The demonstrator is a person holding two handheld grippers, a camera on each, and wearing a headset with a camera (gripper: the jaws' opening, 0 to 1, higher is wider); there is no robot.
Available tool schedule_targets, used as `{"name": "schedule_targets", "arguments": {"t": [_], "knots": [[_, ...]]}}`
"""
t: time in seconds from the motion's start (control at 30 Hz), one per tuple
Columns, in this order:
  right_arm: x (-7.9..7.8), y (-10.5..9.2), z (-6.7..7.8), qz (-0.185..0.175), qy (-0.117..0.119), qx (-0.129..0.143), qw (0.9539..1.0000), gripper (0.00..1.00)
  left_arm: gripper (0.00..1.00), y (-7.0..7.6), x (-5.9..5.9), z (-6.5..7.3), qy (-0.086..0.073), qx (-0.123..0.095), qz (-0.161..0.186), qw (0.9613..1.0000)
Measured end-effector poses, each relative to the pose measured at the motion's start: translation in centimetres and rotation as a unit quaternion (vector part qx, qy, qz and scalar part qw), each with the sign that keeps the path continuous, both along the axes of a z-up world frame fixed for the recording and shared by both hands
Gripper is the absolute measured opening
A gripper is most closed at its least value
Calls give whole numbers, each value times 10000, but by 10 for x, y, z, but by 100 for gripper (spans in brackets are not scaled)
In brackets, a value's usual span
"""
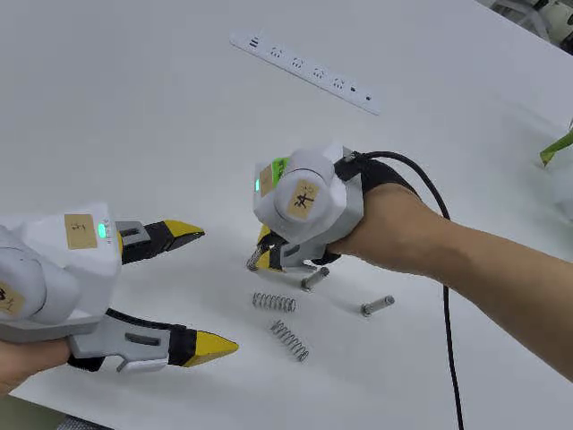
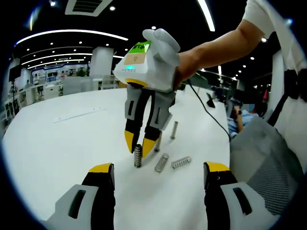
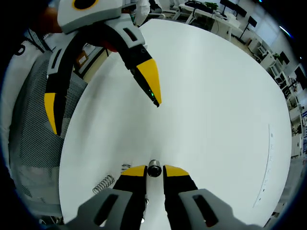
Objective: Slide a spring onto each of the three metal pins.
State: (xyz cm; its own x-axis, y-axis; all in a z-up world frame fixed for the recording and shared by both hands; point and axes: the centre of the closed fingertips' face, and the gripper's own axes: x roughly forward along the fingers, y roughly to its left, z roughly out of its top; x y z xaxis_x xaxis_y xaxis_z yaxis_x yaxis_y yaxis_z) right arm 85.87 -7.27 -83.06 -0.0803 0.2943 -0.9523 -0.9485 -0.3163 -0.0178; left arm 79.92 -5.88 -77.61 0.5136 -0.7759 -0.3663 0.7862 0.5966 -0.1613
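My right gripper [image 1: 269, 260] is shut on a coiled spring [image 1: 255, 261], which stands on end on the white table [image 1: 134, 116]; I cannot tell whether a pin is inside it. The left gripper view shows that spring [image 2: 138, 156] upright under the right gripper [image 2: 143, 146]. Its round end [image 3: 154, 168] sits between my right gripper's [image 3: 154, 170] yellow tips. Two loose springs [image 1: 273, 302] [image 1: 289, 340] and two metal pins [image 1: 314, 279] [image 1: 377, 305] lie beside it. My left gripper [image 1: 201, 287] is open at the lower left, apart from them.
A white power strip [image 1: 304, 70] lies at the far side of the table. A black cable [image 1: 445, 269] runs from the right gripper along the person's forearm. A green leaf [image 1: 555, 148] pokes in at the right edge.
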Motion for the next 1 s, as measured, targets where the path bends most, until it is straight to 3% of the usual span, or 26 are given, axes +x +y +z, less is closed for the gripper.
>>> {"name": "schedule_targets", "arguments": {"t": [0.3,0.63,0.87,1.0], "knots": [[2,0,15,-139,-67,200,9997,21,77,-3,-1,3,-12,71,-77,9999],[4,-10,38,-592,-39,630,9962,28,76,-5,-5,7,-19,193,-180,9997],[1,-26,51,-939,-42,958,9910,32,76,-7,-6,10,-34,302,-276,9992],[0,-37,64,-1276,10,1233,9841,35,76,-9,-7,12,-40,364,-322,9988]]}}
